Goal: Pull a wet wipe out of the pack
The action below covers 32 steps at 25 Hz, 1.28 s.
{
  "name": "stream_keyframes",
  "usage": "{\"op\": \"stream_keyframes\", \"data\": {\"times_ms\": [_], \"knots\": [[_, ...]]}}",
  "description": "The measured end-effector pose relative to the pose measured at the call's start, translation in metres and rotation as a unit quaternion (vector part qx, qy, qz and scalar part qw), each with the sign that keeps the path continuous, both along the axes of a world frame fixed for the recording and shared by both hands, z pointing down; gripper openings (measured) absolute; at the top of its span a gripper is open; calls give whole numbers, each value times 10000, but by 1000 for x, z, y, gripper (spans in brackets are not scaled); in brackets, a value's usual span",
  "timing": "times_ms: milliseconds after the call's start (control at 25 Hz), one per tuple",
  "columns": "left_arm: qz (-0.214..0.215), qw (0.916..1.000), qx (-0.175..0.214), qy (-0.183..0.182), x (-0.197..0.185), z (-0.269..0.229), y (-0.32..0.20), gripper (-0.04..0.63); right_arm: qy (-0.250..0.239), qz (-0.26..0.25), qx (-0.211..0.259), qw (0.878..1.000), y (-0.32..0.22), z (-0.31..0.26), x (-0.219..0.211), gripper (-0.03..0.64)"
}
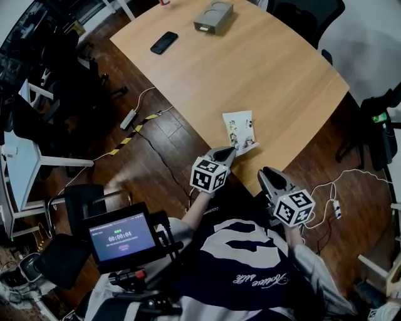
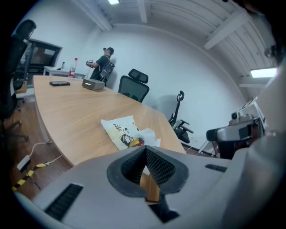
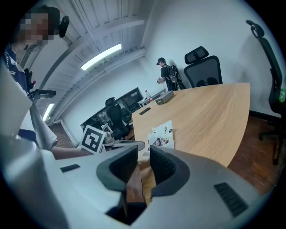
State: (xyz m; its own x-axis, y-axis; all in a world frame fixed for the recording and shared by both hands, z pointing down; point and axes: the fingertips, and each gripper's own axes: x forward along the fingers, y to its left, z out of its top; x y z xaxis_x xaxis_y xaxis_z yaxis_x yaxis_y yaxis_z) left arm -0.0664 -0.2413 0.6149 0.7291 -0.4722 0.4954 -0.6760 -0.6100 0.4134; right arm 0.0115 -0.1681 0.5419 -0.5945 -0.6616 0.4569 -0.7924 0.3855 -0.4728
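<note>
The wet wipe pack (image 1: 240,130), white with a cartoon print, lies flat near the wooden table's (image 1: 276,75) front edge. A bit of white wipe (image 2: 148,134) shows at its near end. My left gripper (image 1: 227,152) hovers just short of the pack and points at it. In the left gripper view the pack (image 2: 121,131) lies ahead of the left gripper (image 2: 145,150), whose jaws meet at the tips with nothing in them. My right gripper (image 1: 266,172) is at the table edge, to the right of and behind the left. Its jaws (image 3: 144,152) stand apart and empty, with the pack (image 3: 163,136) beyond.
A black phone (image 1: 164,42) and a grey box (image 1: 213,16) lie at the table's far end. Office chairs (image 1: 376,125) stand to the right. Cables and a power strip (image 1: 128,119) lie on the wood floor at the left. A person (image 2: 103,62) stands far off.
</note>
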Motion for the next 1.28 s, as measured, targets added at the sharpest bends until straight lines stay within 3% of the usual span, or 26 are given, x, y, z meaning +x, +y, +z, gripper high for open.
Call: {"op": "stream_keyframes", "data": {"times_ms": [160, 320, 560, 720, 840, 960, 1080, 1160, 1240, 1280], "knots": [[443, 9954, 113, -841, 13, 23, 5, 3, 81, -106, -88, 9999, -1, 4, 4, 80], [528, 9922, 124, -1122, 16, 36, 8, 3, 160, -306, -86, 9994, -7, 7, 3, 80], [217, 9961, -102, -852, 18, 44, 10, 3, 293, -753, -41, 9967, -39, 13, -6, 103], [124, 9973, -87, -720, 19, 44, 8, 3, 728, -1323, 113, 9885, -69, 25, -28, 103], [29, 9974, -30, -722, 17, 45, 8, 3, 1203, -1891, 192, 9744, -83, 40, -50, 103], [-46, 9975, -48, -706, 15, 46, 9, 3, 1757, -2400, 255, 9544, -90, 58, -68, 151], [-109, 9979, -75, -641, 12, 46, 9, 3, 2305, -2677, 317, 9350, -95, 78, -79, 155], [-172, 9981, -119, -576, 11, 47, 9, 3, 2620, -2609, 395, 9283, -101, 87, -76, 142], [-243, 9984, -127, -493, 10, 46, 9, 3, 2741, -2477, 486, 9280, -106, 87, -71, 8], [-273, 9985, -111, -464, 9, 44, 8, 3, 2697, -2455, 474, 9299, -107, 86, -70, 8]]}}
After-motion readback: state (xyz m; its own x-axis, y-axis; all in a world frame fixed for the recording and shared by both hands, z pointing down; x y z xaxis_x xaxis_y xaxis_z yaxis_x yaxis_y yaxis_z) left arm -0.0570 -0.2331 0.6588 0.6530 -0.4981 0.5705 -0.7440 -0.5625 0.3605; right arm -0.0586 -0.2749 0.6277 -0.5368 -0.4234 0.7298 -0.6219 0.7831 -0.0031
